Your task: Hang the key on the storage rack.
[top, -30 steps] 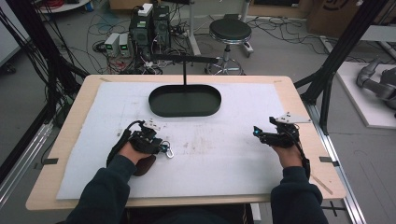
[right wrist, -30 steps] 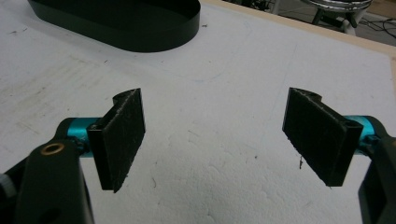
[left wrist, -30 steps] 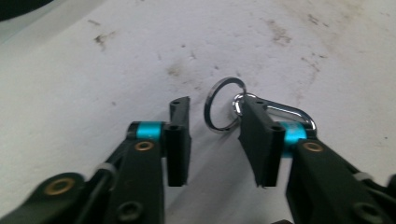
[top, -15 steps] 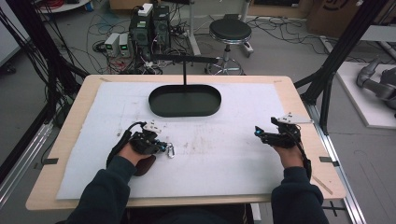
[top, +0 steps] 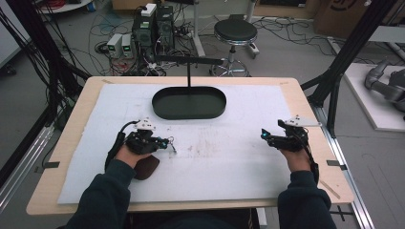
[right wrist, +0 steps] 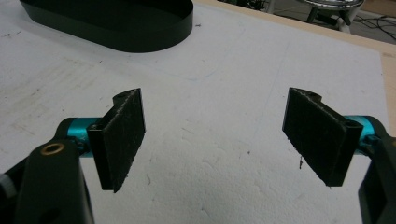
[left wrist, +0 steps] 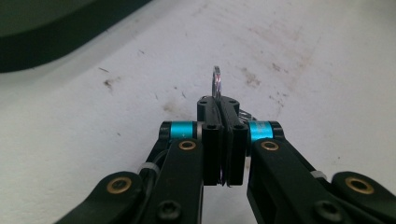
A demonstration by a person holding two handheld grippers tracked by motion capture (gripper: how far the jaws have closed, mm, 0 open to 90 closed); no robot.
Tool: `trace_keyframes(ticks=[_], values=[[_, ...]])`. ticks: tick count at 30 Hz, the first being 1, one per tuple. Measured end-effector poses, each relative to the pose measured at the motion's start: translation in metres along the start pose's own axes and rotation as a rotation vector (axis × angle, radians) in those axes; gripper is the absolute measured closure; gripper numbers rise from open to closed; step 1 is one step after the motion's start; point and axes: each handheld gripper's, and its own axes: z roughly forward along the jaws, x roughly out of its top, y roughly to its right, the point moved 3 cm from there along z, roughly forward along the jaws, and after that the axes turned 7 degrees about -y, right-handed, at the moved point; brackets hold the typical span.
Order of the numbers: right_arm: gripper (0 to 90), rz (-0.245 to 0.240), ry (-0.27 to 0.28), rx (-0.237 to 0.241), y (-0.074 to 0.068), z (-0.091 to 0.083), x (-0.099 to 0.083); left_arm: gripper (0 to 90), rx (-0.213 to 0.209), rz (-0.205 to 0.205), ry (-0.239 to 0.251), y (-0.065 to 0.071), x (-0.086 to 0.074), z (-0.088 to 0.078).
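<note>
Landmark: the black oval metal tray (top: 189, 102), lying at the far middle of the white foam mat (top: 229, 162) that covers the pale wooden table (top: 71, 138). Nearest the person, on the tray's near left, a dark brown rounded object (top: 145, 167) lies on the mat just beside the left forearm. A little closer to the tray, the left gripper (top: 165, 141) lies low over the mat; its jaws have just been closing and are now clenched on a small silver metal key ring (left wrist: 216, 83), whose thin edge stands upright above the pressed black pads (left wrist: 210, 140) in the left gripper view. In the high view the ring and its small attached metal pieces (top: 172, 144) sit at the jaw tips, touching or just above the mat; which of the two cannot be told. The ring thus lies on the tray's near left side, well apart from its rim. On the tray's near right, the right gripper (top: 264, 135) rests at about the same nearness, its jaws released and standing wide, with bare mat between the two black pads (right wrist: 122, 135). Behind the tray a slim black stand (top: 189, 67) rises at the table's far edge.
</note>
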Motion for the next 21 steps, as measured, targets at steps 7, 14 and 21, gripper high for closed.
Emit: trace_keyframes(ticks=[7,14,21], values=[[21.5,-0.002,0.005,0.001,0.000,0.000,0.001,87.9,0.052,-0.006,0.095,-0.010,0.013,-0.021],[21.5,0.000,0.002,0.004,0.001,0.001,0.001,87.9,0.093,-0.012,0.166,-0.027,0.034,-0.041],[21.5,0.002,0.006,0.014,0.001,0.004,0.001,87.9,0.128,-0.021,0.219,-0.053,0.068,-0.056]])
